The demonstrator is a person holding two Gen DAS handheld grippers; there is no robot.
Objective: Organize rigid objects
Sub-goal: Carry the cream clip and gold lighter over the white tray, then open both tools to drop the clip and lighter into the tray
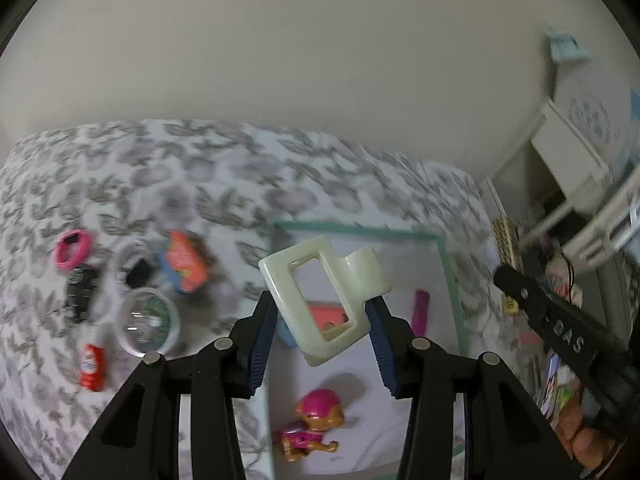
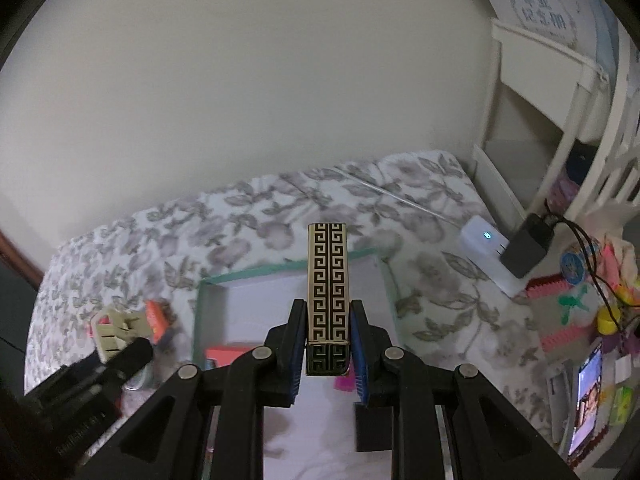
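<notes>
blurred: round clear container point(image 1: 147, 322) label | hidden: pink item point(image 2: 345, 382) behind patterned box point(image 2: 327, 294)

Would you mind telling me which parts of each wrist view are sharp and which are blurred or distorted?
Left wrist view: the cream hair claw in the left gripper is sharp, while the floral bedsheet and loose items smear with motion blur. Right wrist view: the patterned gold-and-black box in the right gripper is crisp, the background only mildly soft. Both views show fisheye bending and dark corners.
</notes>
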